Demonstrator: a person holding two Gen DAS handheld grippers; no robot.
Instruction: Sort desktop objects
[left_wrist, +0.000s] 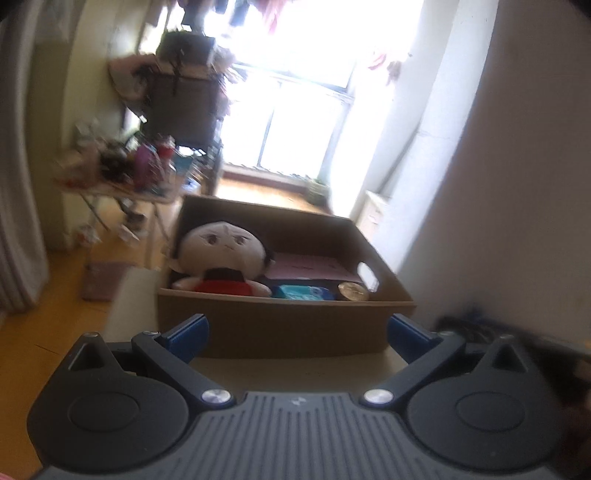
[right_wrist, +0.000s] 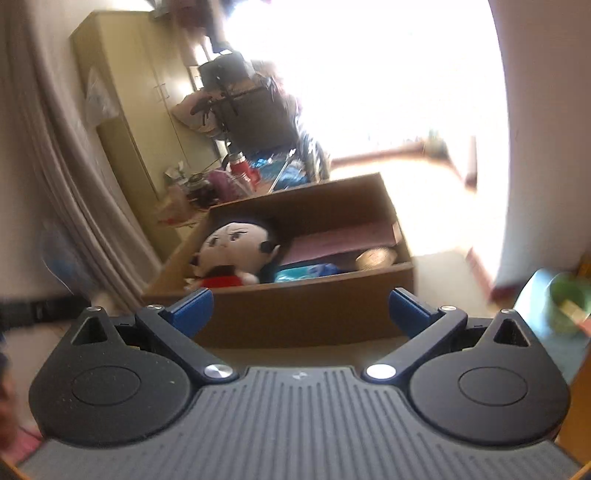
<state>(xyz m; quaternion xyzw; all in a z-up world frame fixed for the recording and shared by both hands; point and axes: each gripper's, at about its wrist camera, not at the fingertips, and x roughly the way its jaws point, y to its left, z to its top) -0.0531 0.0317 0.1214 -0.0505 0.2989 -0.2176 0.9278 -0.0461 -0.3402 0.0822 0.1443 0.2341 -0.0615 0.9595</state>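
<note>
An open cardboard box (left_wrist: 280, 325) (right_wrist: 295, 314) stands on the desk just ahead in both wrist views. Inside it lie a plush doll (left_wrist: 225, 254) (right_wrist: 232, 254) with a red top, a pink book (left_wrist: 306, 267) (right_wrist: 332, 240), a blue packet (left_wrist: 304, 292) (right_wrist: 303, 273) and a round gold tin (left_wrist: 354, 291) (right_wrist: 375, 256). My left gripper (left_wrist: 297, 332) hangs open in front of the box's near wall, nothing between its blue fingers (left_wrist: 190, 334). My right gripper (right_wrist: 301, 314) is also open and empty, facing the same wall.
A cluttered folding table (left_wrist: 122, 173) with bottles stands beyond the box, a dark loaded rack (left_wrist: 184, 107) behind it. A bright window fills the back. A white wall (left_wrist: 517, 184) is at the right. Something green (right_wrist: 569, 299) sits at the right edge of the right wrist view.
</note>
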